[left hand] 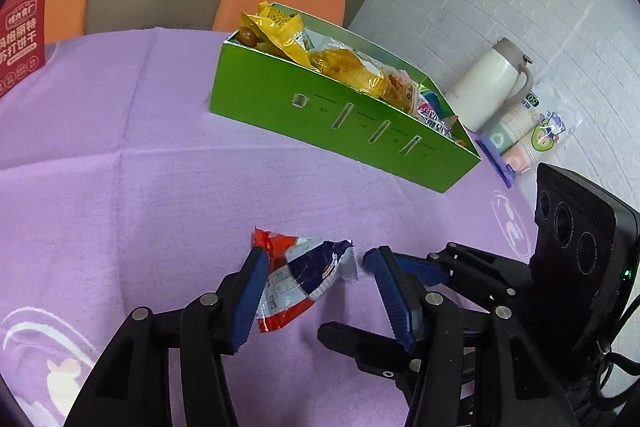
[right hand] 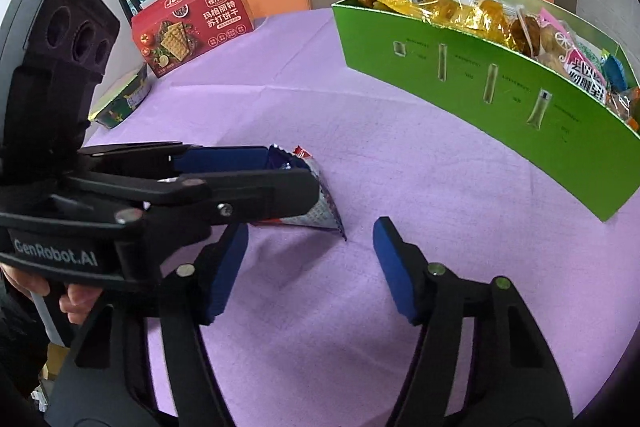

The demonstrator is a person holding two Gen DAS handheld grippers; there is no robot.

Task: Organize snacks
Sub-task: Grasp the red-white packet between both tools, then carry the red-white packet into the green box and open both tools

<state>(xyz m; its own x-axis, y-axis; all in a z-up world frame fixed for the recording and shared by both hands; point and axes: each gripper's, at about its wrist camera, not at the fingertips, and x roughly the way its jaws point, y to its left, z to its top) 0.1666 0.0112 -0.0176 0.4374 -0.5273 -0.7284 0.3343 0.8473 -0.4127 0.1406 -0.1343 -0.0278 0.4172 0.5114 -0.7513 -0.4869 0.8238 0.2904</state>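
Snack packets (left hand: 340, 63) fill green box (left hand: 320, 123); left gripper (left hand: 320, 275) spread around red-blue packet (left hand: 304, 279), right gripper (right hand: 308, 267) apart.

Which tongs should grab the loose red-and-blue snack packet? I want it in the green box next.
Left. The left tongs are open with the snack packet between their fingers. The right tongs are open over bare cloth beside it.

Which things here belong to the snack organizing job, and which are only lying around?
Belong to the job:
- red, white and blue snack packet, between the open left gripper fingers
- green box filled with snacks

Just lying about:
- white flask
- paper cups pack
- red cracker box
- small tin
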